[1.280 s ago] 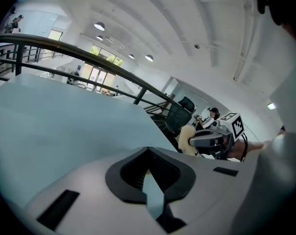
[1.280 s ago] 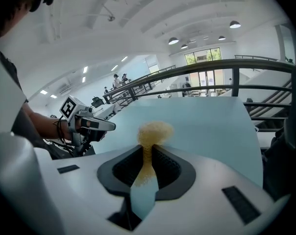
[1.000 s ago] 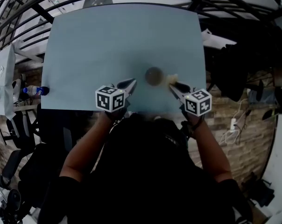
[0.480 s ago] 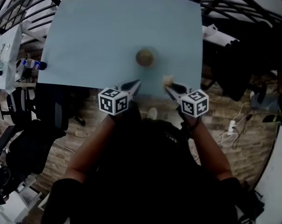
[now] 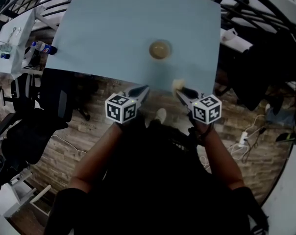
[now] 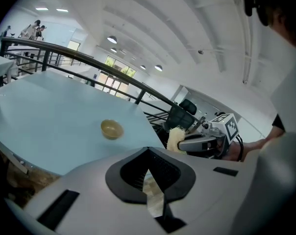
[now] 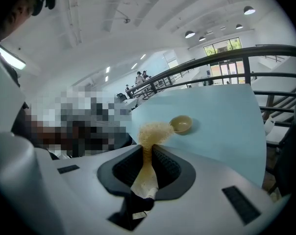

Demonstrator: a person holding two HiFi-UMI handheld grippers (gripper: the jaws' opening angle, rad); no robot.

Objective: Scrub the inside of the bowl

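A small tan bowl point(image 5: 160, 49) stands upright on the light blue table point(image 5: 113, 33), toward its near right part. Both grippers hang short of the bowl, at the table's near edge. My left gripper point(image 5: 143, 89) is shut with nothing in it; its own view point(image 6: 149, 155) shows the bowl point(image 6: 111, 129) ahead and to the left. My right gripper point(image 5: 180, 90) is shut on a pale yellow scrubbing sponge point(image 5: 177, 84). In the right gripper view the sponge point(image 7: 154, 131) sticks out of the jaws point(image 7: 148, 148), with the bowl point(image 7: 181, 124) just beyond it on the table point(image 7: 221, 116).
A brick-patterned floor point(image 5: 84, 131) shows between the table edge and the person. A black office chair point(image 5: 20, 136) stands at the left. A bottle point(image 5: 42, 47) lies by a white side table point(image 5: 11, 43). A black railing point(image 6: 89, 65) runs behind the table.
Both grippers have drawn back from beside the bowl to the table's near edge. The view has pulled back too, so floor now shows below the table. The sponge stays in the right jaws.
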